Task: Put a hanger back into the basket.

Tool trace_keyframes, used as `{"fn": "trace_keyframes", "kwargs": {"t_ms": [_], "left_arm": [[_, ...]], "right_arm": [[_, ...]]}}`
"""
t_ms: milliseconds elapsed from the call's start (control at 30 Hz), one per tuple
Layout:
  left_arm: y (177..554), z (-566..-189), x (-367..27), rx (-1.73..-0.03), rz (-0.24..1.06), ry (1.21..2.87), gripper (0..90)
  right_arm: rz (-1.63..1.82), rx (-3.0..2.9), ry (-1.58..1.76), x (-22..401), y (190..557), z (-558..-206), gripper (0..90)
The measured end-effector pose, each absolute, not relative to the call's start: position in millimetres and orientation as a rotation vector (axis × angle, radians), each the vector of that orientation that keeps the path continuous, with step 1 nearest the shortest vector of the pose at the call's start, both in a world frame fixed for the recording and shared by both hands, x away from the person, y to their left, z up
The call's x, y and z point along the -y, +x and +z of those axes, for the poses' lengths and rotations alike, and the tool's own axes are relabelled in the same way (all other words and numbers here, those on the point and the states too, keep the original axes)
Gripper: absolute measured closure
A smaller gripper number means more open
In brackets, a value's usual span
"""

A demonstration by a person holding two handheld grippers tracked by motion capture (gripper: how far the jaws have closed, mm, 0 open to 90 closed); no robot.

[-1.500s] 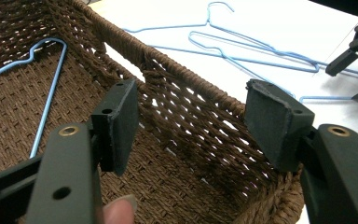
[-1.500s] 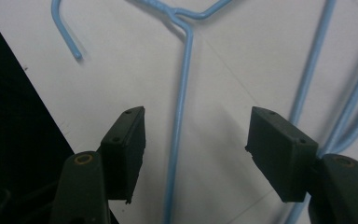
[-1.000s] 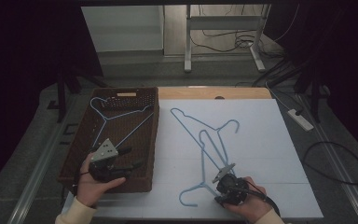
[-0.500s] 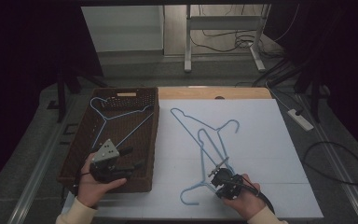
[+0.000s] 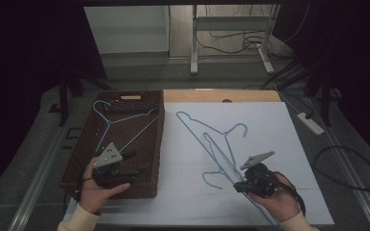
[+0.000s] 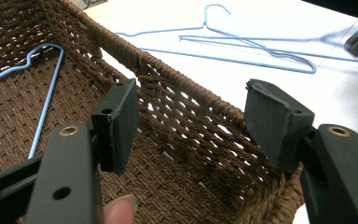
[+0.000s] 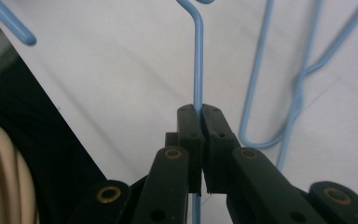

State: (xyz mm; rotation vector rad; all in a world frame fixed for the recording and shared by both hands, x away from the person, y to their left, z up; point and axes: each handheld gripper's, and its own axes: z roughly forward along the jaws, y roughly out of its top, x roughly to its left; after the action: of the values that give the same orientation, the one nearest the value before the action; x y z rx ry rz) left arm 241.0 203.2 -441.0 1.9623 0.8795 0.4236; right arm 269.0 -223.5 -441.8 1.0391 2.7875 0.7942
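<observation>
My right gripper [image 5: 238,185] is near the front of the white sheet [image 5: 274,130], shut on the wire of a blue hanger [image 5: 221,161] and holding it a little above the sheet. In the right gripper view the jaws [image 7: 199,114] pinch the thin blue wire [image 7: 198,60]. A second blue hanger [image 5: 200,127] lies beside it. My left gripper [image 5: 137,162] hovers open over the brown wicker basket [image 5: 159,139], with nothing between its fingers [image 6: 191,116]. A third blue hanger [image 5: 125,122] [image 6: 46,93] lies inside the basket.
The basket's near wall [image 6: 182,79] stands right in front of the left jaws. Beyond it the two hangers [image 6: 242,42] lie on the sheet. A power strip [image 5: 310,122] and a looped cable [image 5: 347,168] lie on the floor to the right.
My right gripper has shut on the hanger wire, then risen and moved right, lifting and shifting that hanger. The left gripper has stayed where it was.
</observation>
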Motion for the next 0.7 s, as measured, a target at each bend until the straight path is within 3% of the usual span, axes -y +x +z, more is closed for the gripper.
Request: {"fn": "trace_keyframes", "kwargs": {"t_ms": [700], "left_arm": [[246, -437, -188, -0.84, 0.431, 1.978, 36.6]], "right_arm": [[1.171, -2.768, 1.003, 255, 272, -413, 87.8]]}}
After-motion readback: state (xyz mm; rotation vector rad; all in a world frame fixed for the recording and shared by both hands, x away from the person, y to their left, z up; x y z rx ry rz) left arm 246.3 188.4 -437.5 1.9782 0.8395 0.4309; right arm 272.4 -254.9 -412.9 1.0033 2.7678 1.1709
